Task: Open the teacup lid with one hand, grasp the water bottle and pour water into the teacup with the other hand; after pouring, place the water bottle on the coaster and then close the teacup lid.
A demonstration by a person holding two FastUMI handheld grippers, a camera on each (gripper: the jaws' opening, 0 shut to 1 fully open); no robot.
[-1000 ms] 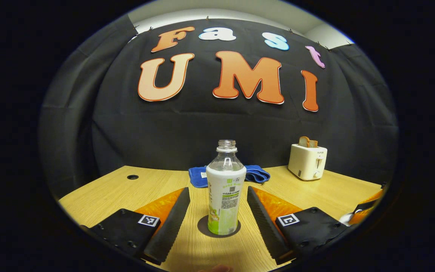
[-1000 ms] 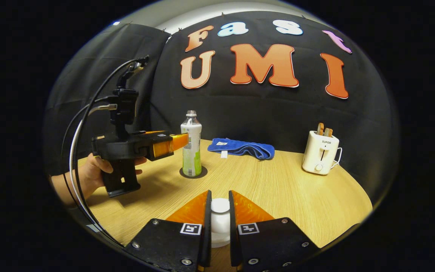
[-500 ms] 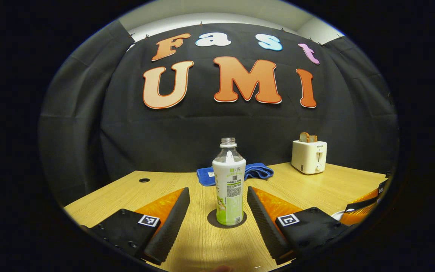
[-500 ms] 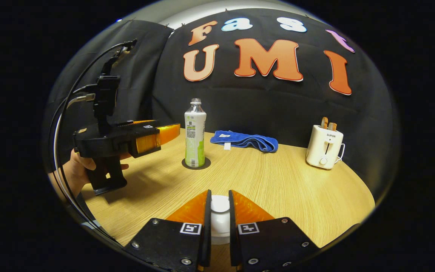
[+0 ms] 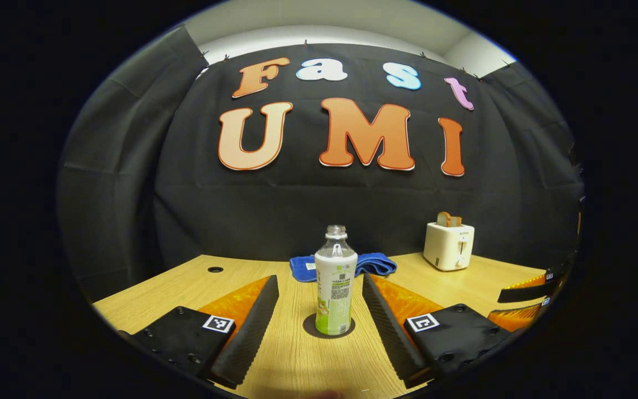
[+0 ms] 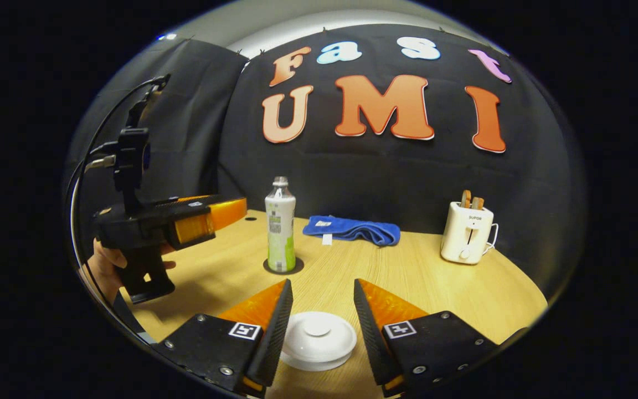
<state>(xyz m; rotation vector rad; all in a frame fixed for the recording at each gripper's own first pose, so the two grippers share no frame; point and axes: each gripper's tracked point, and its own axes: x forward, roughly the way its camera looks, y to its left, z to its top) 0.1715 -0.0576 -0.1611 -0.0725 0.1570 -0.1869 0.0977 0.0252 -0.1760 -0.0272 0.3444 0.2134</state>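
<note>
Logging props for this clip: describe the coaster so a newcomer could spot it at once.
On the wooden table, in front of the blue towel, stands a water bottle. The coaster is the dark round disc under it, the only flat black thing on the tabletop.

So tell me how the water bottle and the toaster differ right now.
The water bottle is tall and slim, while the toaster is squat and boxy. The water bottle stands on a dark round coaster, while the toaster sits straight on the wooden table. The water bottle has no cap on its neck, while the toaster has bread sticking up out of its slots. Both stand upright, with neither gripper touching them.
</note>
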